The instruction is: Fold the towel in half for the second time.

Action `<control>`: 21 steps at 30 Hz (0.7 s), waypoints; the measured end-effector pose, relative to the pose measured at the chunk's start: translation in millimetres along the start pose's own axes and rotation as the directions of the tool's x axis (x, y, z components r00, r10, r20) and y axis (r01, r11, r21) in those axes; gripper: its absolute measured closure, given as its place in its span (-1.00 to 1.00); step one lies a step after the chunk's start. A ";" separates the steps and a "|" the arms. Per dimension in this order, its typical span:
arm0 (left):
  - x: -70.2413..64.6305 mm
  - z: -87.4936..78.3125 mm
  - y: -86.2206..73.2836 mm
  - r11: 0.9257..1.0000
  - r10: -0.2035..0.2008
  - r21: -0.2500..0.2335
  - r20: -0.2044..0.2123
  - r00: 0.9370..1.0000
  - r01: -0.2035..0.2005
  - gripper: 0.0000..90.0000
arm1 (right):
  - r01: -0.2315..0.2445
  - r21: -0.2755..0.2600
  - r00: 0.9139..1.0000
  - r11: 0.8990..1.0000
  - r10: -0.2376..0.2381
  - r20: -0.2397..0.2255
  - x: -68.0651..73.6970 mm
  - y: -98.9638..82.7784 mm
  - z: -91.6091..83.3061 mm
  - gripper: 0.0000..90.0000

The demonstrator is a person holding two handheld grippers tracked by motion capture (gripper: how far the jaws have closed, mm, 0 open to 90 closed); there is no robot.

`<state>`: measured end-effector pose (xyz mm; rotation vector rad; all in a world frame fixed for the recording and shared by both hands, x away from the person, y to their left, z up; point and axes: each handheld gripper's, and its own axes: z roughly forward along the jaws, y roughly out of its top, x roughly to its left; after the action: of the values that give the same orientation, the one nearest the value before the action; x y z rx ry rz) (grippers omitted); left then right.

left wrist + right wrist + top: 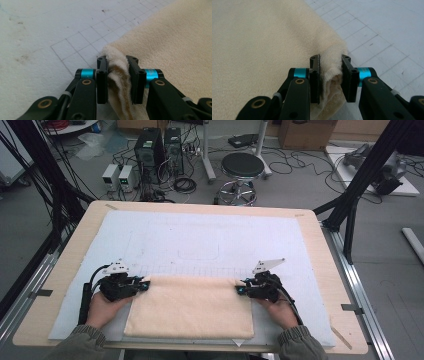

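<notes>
Grey floor (300, 190) beyond my table (320, 265), cables strewn all over it. Black stool (242, 166) sat just past the far edge, two PC towers (159, 147) and two small power supplies (119, 176) to its left. Black frame struts (367, 170) rose at right, cardboard box (305, 132) at the back. Light was flat, even.

High view overlooks your table (320, 250) from above; both gripper views sit close, sharing the towel (190, 307) with it.
</notes>
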<state>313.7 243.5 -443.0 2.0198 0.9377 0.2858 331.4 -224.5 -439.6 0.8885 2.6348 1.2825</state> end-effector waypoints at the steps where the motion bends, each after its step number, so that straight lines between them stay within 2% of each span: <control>1: -1.5 0.2 0.6 1.000 0.000 -0.004 -0.008 1.000 0.000 0.63 | -0.003 0.000 1.000 1.000 0.003 -0.001 0.5 0.2 -0.6 0.66; 5: -4.0 -1.4 3.4 1.000 0.016 -0.002 -0.025 1.000 -0.016 0.68 | 0.001 -0.009 1.000 1.000 -0.001 0.002 1.0 1.5 -2.5 0.70; 9: -4.8 -5.5 8.6 0.999 0.007 -0.042 -0.041 0.999 -0.009 0.70 | 0.007 -0.026 1.000 1.000 -0.007 0.006 2.8 7.2 -10.2 0.72; 13: -3.6 -5.8 20.1 0.997 0.003 -0.083 -0.069 0.998 -0.009 0.71 | 0.041 -0.026 0.999 0.999 -0.040 0.032 2.7 17.5 -14.6 0.73; 16: 0.9 -3.3 30.8 0.993 -0.013 -0.122 -0.088 0.996 0.002 0.71 | 0.053 -0.021 0.997 0.998 -0.052 0.059 -2.9 27.1 -15.7 0.73; 18: 4.6 -0.8 38.6 0.987 -0.033 -0.161 -0.100 0.994 0.016 0.71 | 0.056 -0.029 0.995 0.998 -0.053 0.080 -8.6 35.1 -17.5 0.73; 21: 11.7 5.9 51.8 0.982 -0.054 -0.187 -0.118 0.992 0.031 0.71 | 0.060 -0.046 0.992 0.997 -0.054 0.114 -20.1 47.9 -20.1 0.73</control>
<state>351.2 230.5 -407.3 1.8268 0.9911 0.4605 364.1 -226.2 -394.6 0.8459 2.5130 1.2398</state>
